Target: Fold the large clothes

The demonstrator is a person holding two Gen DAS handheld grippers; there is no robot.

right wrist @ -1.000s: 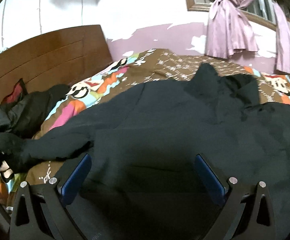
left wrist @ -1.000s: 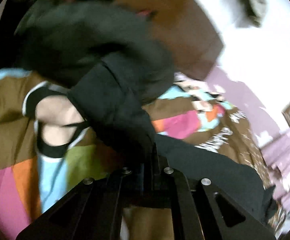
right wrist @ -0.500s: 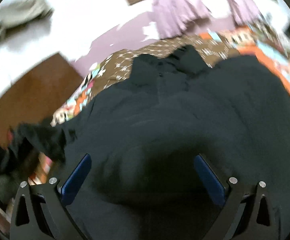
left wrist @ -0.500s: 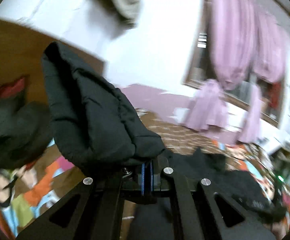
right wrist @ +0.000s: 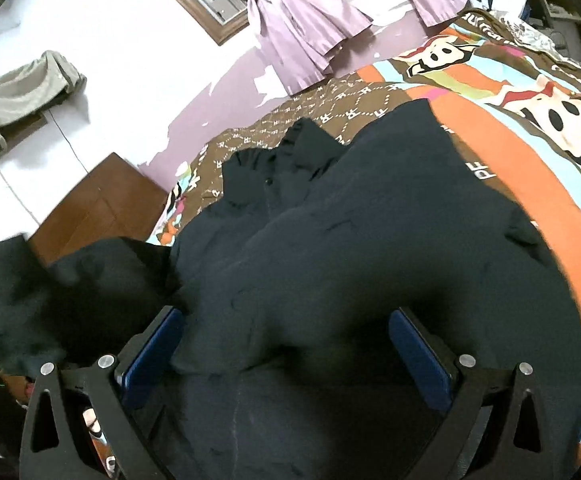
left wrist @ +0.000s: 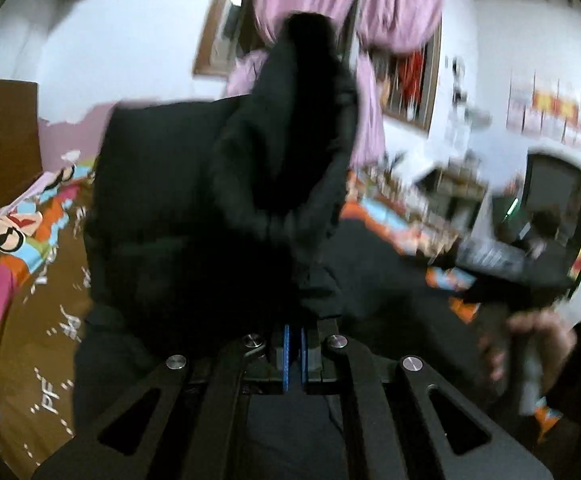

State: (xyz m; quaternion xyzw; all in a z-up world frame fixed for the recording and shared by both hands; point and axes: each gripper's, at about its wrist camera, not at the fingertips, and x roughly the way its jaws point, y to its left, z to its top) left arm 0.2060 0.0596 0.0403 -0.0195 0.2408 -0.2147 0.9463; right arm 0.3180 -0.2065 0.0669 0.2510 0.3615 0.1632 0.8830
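The left gripper (left wrist: 293, 354) pinches a bunched fold of the black garment (left wrist: 226, 208) between its blue fingers (left wrist: 286, 356) (pressed together), lifted above the patterned bedspread (left wrist: 22, 280), purple curtains (left wrist: 402, 0) blurred behind.

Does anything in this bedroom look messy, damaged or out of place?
Yes. The purple paint on the wall behind the bed is flaking off in white patches, and a beige garment hangs bunched up high on that wall. The dark jacket lies rumpled on the bedspread.
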